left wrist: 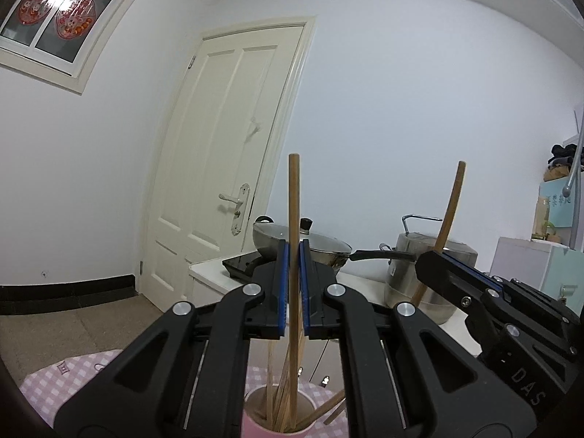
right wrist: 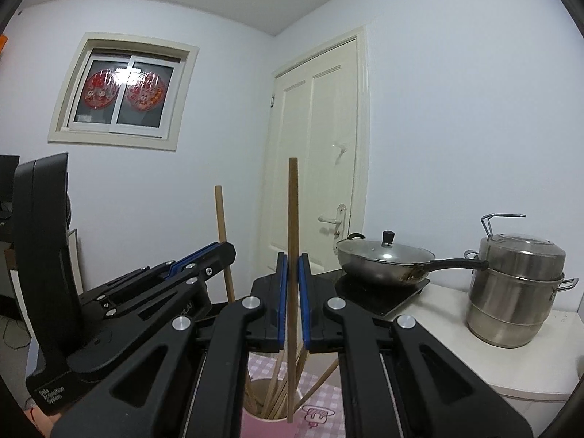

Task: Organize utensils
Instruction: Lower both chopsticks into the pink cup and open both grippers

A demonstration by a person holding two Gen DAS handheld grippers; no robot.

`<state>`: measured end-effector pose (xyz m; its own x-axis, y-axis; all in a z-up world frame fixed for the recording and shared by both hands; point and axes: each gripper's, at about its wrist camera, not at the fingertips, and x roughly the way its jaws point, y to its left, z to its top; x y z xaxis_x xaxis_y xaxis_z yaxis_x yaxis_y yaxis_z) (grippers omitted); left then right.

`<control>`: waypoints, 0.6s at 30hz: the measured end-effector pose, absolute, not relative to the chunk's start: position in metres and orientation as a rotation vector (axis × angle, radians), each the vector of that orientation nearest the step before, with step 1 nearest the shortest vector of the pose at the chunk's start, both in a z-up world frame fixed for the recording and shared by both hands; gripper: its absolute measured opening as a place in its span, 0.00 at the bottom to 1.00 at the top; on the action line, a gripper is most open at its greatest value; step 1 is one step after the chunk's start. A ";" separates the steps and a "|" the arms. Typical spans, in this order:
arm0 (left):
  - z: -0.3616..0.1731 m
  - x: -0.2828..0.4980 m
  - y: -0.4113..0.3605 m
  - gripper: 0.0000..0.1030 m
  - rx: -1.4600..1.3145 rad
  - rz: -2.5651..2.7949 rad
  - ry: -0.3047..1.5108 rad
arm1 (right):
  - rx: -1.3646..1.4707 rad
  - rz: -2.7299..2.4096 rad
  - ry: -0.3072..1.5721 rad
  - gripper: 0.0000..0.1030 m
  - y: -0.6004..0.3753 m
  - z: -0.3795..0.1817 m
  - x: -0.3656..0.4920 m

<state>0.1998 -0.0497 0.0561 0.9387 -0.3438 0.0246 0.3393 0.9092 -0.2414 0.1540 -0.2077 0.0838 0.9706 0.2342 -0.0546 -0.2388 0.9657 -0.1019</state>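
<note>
I have one chopstick in each claw, and both are clamped tight. My left claw [left wrist: 294, 255] pinches its chopstick [left wrist: 294, 197] upright between the blue pads, with the lower end reaching down toward the pink cup [left wrist: 255, 427] just below. My right claw [right wrist: 292, 266] grips a second chopstick [right wrist: 292, 219] the same way, also upright, its tip hanging at the cup's [right wrist: 252, 425] near rim, though I cannot tell whether it is inside or just in front. The cup stands on a pink checked cloth [left wrist: 54, 376] on the near tabletop and already holds a loose bunch of chopsticks [left wrist: 283, 401] leaning at mixed angles, so I judge a good part of the sorting is done. What is left, as far as I can see, is to lower these two into the cup and let go; I see no other stray utensils on the cloth, but most of it is hidden behind my claws. Far to the right, a lidded wok [right wrist: 383, 255] on a hob and a steel steamer pot [right wrist: 518, 292] sit on a white counter, well apart from the cup.
</note>
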 end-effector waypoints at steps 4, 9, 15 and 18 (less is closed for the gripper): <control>0.047 0.208 -0.056 0.06 -0.227 -0.337 0.020 | -0.084 0.238 0.034 0.05 -0.212 0.081 0.161; 0.029 0.218 -0.058 0.06 -0.218 -0.325 0.060 | -0.040 0.265 0.020 0.04 -0.216 0.082 0.159; 0.005 0.222 -0.059 0.06 -0.201 -0.322 0.111 | -0.052 0.274 0.011 0.05 -0.210 0.076 0.162; 0.000 0.222 -0.060 0.06 -0.188 -0.325 0.128 | -0.069 0.278 -0.001 0.05 -0.205 0.076 0.161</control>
<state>0.2222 -0.0605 -0.0001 0.9399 -0.3280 -0.0945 0.3043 0.9306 -0.2034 0.1613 -0.2054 0.0757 0.9617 0.2741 -0.0083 -0.2740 0.9593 -0.0681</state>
